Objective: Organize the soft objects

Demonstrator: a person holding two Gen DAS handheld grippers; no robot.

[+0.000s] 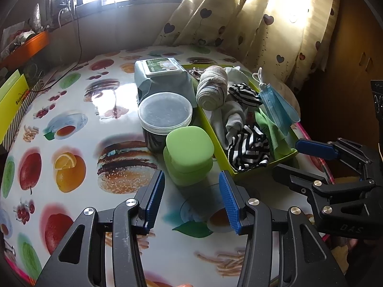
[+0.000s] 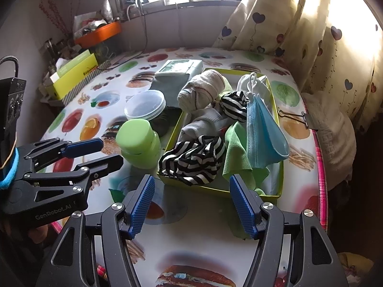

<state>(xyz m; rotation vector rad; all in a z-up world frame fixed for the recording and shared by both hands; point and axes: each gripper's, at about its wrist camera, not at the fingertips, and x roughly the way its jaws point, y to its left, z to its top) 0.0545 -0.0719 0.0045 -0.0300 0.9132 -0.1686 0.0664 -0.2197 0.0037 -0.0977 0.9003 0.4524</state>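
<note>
Table (image 1: 79,110) covered by a glossy cloth printed with fruit, burgers and fries; window and heart-print curtain (image 1: 275,24) behind it

Yellow-green tray (image 2: 216,190) set on the right half of the table, heaped with soft things:
- rolled beige sock bundle (image 1: 211,88) at the far end, lying on its side
- white socks (image 2: 203,122) in the middle of the heap
- two black-and-white striped cloths, the larger one (image 2: 191,159) at the near left corner spilling over the rim, the smaller one (image 2: 233,105) further back
- green cloth (image 2: 235,154) draped beside the striped cloth, its end hanging over the near rim
- blue face mask (image 2: 263,134) propped against the right side, ear loops toward the far end

Just left of the tray, in a row from far to near: wipes pack (image 1: 162,74), clear lidded tub (image 1: 165,112), green lidded jar (image 1: 189,153). A binder clip (image 2: 299,119) is seen on the table right of the tray

Left gripper (image 1: 191,201) held over the bare cloth in front of the green jar, jaws apart, nothing between them. Right gripper (image 2: 191,205) held just before the near rim of the tray, jaws apart, nothing gripped; the green cloth's hanging end lies close by its right finger, contact not determinable
</note>
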